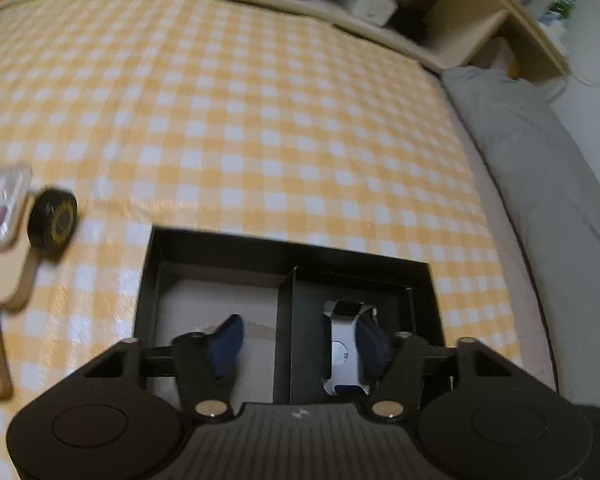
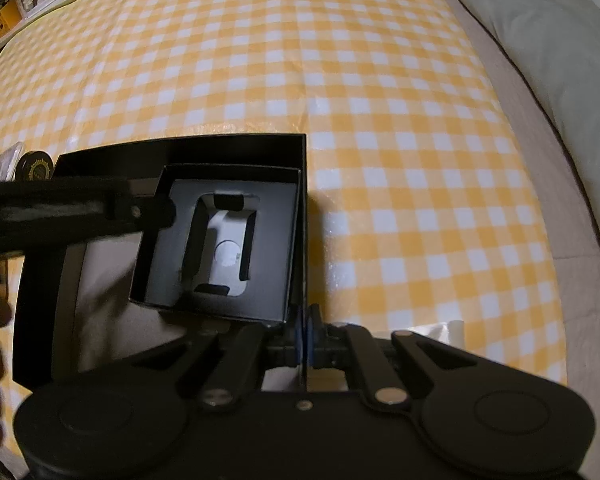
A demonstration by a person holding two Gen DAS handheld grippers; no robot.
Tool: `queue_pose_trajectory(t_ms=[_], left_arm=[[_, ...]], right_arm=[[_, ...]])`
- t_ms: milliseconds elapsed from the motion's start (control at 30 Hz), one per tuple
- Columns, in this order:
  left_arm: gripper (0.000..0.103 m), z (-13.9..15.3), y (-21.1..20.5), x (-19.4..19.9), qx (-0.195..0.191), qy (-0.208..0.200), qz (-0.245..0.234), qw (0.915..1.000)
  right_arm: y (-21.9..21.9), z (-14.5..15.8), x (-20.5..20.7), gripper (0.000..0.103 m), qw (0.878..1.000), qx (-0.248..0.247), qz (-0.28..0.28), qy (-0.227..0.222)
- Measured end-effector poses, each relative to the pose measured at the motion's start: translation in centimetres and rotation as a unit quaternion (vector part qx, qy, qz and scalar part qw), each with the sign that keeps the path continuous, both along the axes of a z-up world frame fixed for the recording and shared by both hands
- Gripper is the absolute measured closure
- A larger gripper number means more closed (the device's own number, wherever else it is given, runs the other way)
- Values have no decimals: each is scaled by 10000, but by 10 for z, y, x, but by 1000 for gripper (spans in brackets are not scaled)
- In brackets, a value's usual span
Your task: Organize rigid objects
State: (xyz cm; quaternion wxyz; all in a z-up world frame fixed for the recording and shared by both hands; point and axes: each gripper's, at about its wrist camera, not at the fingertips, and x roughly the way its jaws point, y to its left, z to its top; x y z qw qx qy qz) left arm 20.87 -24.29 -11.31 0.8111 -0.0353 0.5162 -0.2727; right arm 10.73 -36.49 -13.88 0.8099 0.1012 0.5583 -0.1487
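A black open box [image 1: 432, 292] lies on the checked cloth; it also shows in the right wrist view [image 2: 220, 144]. Inside it sits a smaller black insert tray [image 2: 272, 200] holding a white and grey device [image 2: 226, 256], which also shows in the left wrist view [image 1: 342, 348]. My left gripper [image 1: 300, 344] is open above the box, its fingers on either side of the insert's left wall, the right fingertip [image 1: 372, 344] by the device. My right gripper [image 2: 306, 344] is shut on the box's right wall at its near corner. The left gripper's arm [image 2: 60, 212] crosses the right wrist view.
A black round tin [image 1: 54, 222] stands on edge left of the box, next to a clear packet [image 1: 0, 204] and a pale wooden piece [image 1: 10, 276]. A grey pillow [image 1: 540, 152] lies along the right edge. A wooden shelf [image 1: 480, 20] is at the back.
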Motion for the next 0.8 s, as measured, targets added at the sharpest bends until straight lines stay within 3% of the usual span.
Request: queue_pose_trajectory(t_ms=[100,200,333,633,800], left_arm=[[30,17,6,-4,218,-169,-94,9996],[18,36,18,-6,148,-293,-191,9993],[9,62,42,-16,155,-748,-399,9963],[0,93,119,-22,334,-1340,-408,9896],[0,93,155,-14,562,-1475,-263,9871]], right_arm=[[-1,-1,-1,100,10000,-5,0,-12],[0,0,-1,100,10000,16,-17,-21],[2,4,0,101,9999,37,-75,-127],[1,6,-3,101,9996,106,-170,-218],[-2,7,-4,100,9995,127,-194,-236]])
